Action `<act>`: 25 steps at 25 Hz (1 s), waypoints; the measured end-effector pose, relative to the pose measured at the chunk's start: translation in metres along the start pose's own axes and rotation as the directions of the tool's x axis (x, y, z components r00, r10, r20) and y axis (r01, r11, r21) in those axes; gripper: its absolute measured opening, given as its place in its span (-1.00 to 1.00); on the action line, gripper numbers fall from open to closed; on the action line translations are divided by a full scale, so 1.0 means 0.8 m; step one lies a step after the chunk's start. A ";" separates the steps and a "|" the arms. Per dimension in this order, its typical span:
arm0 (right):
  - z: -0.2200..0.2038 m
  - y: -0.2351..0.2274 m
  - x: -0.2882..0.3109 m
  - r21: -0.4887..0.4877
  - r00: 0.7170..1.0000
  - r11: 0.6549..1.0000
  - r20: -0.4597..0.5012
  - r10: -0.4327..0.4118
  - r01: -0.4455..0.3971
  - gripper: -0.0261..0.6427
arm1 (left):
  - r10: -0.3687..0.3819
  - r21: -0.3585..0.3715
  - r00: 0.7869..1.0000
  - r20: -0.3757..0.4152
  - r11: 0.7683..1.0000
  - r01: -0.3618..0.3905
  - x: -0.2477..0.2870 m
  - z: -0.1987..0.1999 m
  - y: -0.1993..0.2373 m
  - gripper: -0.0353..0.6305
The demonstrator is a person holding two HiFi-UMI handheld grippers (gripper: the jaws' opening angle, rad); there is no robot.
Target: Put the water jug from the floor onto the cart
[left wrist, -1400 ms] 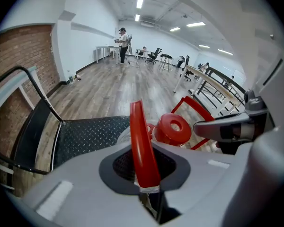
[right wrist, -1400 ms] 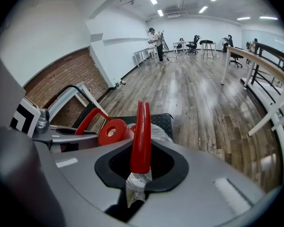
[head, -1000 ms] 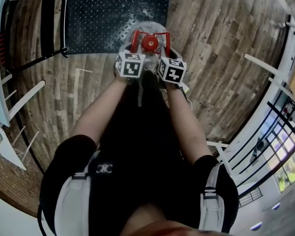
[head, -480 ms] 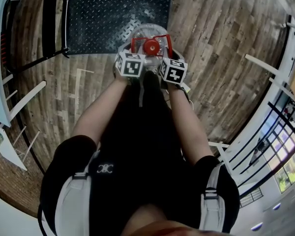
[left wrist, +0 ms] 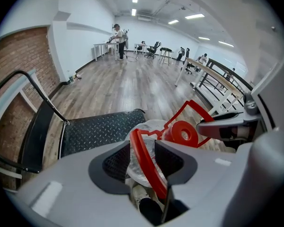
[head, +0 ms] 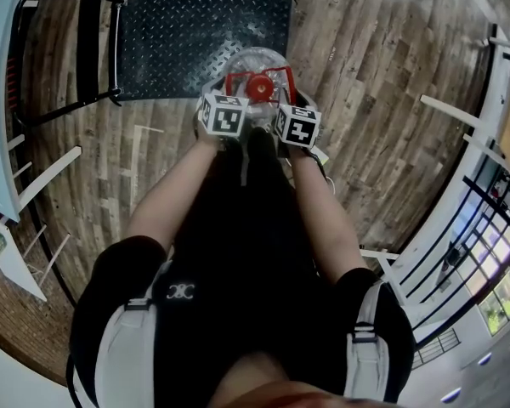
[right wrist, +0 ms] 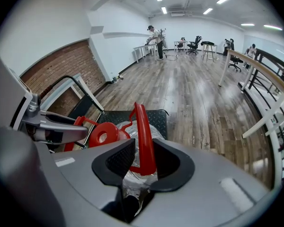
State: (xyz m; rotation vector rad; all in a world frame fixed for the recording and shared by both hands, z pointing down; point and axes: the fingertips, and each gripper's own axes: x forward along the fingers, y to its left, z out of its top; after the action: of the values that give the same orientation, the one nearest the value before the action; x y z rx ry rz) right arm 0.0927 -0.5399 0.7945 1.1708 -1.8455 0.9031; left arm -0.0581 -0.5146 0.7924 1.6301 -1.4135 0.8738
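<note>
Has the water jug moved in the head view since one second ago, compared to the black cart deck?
No. The water jug still overlaps the same near right corner of the cart deck.

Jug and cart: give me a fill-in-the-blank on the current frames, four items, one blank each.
1. The jug has a cap and a handle coloured ____.
2. The cart has a diamond-plate deck coloured ____.
3. The floor is laid with ____ planks.
4. The wall beside the cart is bare ____ low down.

Missing words: red; black; wood; brick
</note>
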 end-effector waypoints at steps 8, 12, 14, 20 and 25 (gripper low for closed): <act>0.019 0.001 -0.034 -0.044 0.994 0.998 0.094 -0.048 0.052 -0.27 | 0.026 0.013 0.997 0.077 1.000 -0.027 -0.047 0.019 -0.007 -0.60; 0.031 -0.003 -0.071 -0.024 0.986 0.998 0.153 -0.060 0.064 -0.34 | 0.048 0.035 0.992 0.117 0.998 -0.052 -0.077 0.030 -0.018 -0.75; 0.033 0.001 -0.089 -0.015 0.985 0.998 0.167 -0.052 0.055 -0.57 | 0.081 0.006 0.988 0.133 0.997 -0.082 -0.096 0.034 -0.016 -0.85; 0.092 0.031 -0.119 -0.051 0.958 0.999 0.285 0.018 -0.003 -0.88 | 0.133 -0.094 0.964 0.228 0.989 -0.114 -0.132 0.087 0.010 -0.89; 0.137 0.051 -0.146 -0.105 0.931 0.994 0.360 0.057 -0.020 -0.88 | 0.133 -0.061 0.949 0.287 0.991 -0.120 -0.161 0.118 0.010 -0.89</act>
State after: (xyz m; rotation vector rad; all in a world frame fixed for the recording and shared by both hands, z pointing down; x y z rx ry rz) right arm 0.0649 -0.5743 0.6355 1.3082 -2.1876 0.6352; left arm -0.0840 -0.5427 0.6371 1.7011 -1.7433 0.6884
